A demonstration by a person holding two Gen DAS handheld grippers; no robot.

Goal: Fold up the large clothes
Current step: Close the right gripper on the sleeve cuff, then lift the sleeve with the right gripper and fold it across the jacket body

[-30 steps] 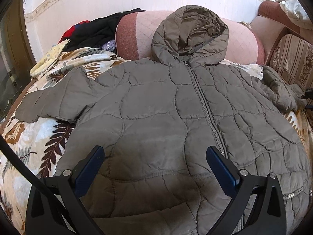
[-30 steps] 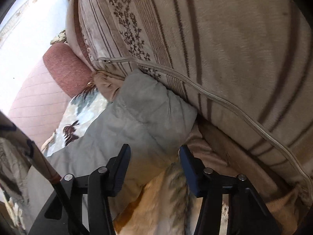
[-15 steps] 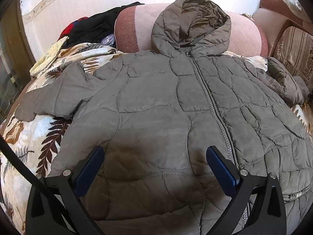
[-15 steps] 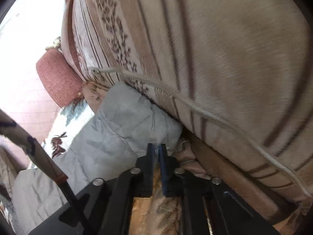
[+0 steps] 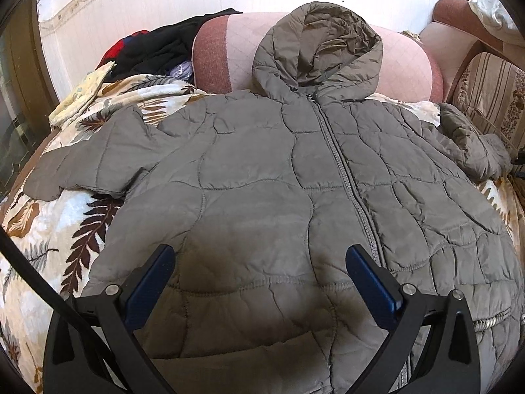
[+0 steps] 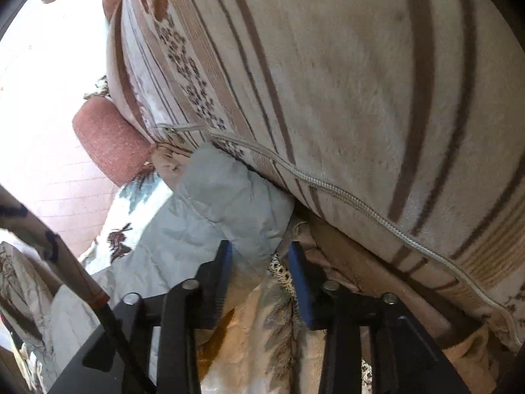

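Note:
A grey quilted hooded jacket lies zipped and face up on a leaf-print blanket, its hood resting on a pink bolster. My left gripper hovers wide open over the jacket's lower front, with nothing between its fingers. The jacket's right sleeve runs toward a striped cushion. In the right wrist view my right gripper is at that sleeve's cuff. Its jaws are opening, and the cuff's end sits between them against the left finger, without being pinched.
The striped cushion presses close over the right gripper and the cuff. A pink bolster lies along the back. Dark and red clothes are piled at the back left. The jacket's other sleeve lies spread out to the left.
The right gripper's jaws closed fully half a second ago and have parted again, now reaching around the cuff's end. The left gripper stays wide open over the jacket.

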